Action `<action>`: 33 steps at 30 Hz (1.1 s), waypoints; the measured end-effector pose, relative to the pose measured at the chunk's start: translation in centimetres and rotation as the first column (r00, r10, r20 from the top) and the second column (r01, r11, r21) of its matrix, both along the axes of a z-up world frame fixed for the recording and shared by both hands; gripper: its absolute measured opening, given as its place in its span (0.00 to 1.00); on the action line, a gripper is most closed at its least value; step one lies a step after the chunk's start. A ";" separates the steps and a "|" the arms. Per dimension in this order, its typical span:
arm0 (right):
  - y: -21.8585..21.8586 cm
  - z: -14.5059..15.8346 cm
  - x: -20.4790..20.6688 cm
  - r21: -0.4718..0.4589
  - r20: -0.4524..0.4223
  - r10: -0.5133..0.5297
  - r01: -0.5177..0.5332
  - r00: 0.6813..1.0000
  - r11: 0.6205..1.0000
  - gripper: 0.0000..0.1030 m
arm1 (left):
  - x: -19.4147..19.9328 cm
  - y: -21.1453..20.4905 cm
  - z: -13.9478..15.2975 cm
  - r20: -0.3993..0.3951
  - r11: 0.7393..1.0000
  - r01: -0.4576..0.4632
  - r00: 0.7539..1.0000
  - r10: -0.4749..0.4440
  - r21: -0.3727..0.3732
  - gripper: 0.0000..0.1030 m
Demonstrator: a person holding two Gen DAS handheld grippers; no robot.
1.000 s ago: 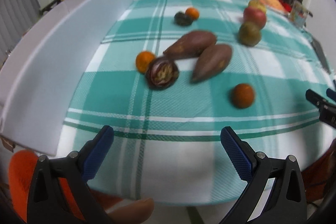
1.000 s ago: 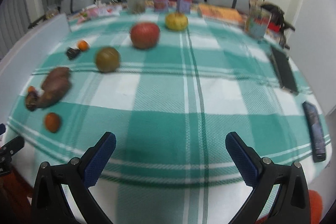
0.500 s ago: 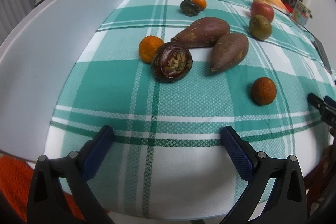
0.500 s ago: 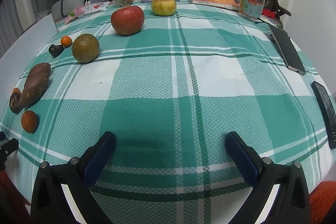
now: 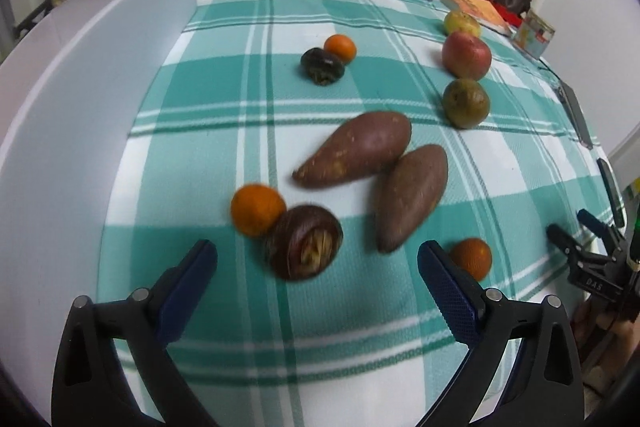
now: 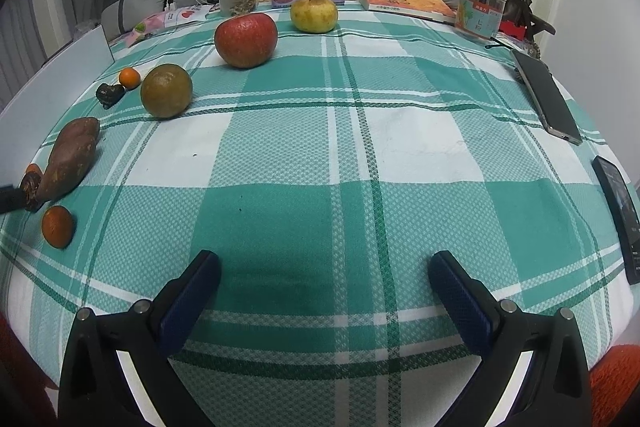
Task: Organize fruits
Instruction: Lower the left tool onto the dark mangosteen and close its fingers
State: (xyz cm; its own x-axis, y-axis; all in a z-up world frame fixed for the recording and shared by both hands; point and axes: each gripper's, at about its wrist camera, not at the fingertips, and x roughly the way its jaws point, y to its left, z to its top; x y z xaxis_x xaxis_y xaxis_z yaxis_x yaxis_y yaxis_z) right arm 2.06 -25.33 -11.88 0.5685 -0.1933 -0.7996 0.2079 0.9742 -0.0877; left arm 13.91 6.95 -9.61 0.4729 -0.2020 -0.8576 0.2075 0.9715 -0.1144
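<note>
1. Left gripper (image 5: 316, 267): fingers spread wide, nothing between them. It hovers low over the checked tablecloth (image 5: 224, 95), aimed at the dark cut fruit (image 5: 304, 242).
2. Landmark = dark cut fruit. It lies just ahead of the left gripper, nearer its left finger. An orange (image 5: 258, 209) touches it on the far-left side. Two sweet potatoes (image 5: 354, 149) lie just beyond it, touching each other. A second orange (image 5: 471, 257) sits to its right, just past the right fingertip.
3. Far from the landmark: a small dark fruit with an orange, then a green-brown fruit (image 5: 466, 103), a red apple (image 5: 466, 55) and a yellow fruit in a row.
4. Right gripper (image 6: 324, 285): fingers spread, empty, over bare cloth, well apart from all fruit.
5. Judgement: step in hand is the approach to the cut fruit. Centre it between the fingers first; the left finger must pass between it and the touching orange, or the orange gets nudged.
6. Close gently; the cut side looks soft. View is blurred, so exact clearance cannot be told.
</note>
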 end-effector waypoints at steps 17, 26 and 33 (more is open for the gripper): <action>-0.1 0.0 0.0 0.001 -0.001 -0.001 0.001 1.000 1.000 1.00 | 0.0 -1.4 -0.3 0.009 0.996 0.058 0.998 -0.059 0.071 0.71; 0.0 0.0 0.0 0.000 -0.001 0.001 -0.001 1.000 1.000 1.00 | -1.8 -0.5 -0.1 -0.023 0.998 0.065 0.998 -0.065 0.002 0.27; -0.1 -0.1 -0.2 -0.005 0.004 -0.001 0.001 1.000 1.000 1.00 | -4.3 0.1 0.1 -0.039 0.995 0.093 0.995 -0.094 -0.025 0.39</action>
State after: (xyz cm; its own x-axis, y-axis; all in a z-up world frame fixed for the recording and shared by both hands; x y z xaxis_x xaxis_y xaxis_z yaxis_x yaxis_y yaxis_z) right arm 1.84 -25.41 -11.97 0.5717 -0.1979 -0.7962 0.2097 0.9735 -0.0914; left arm 9.56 7.06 -9.48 0.4163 -0.2635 -0.8702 0.2919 0.9452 -0.1466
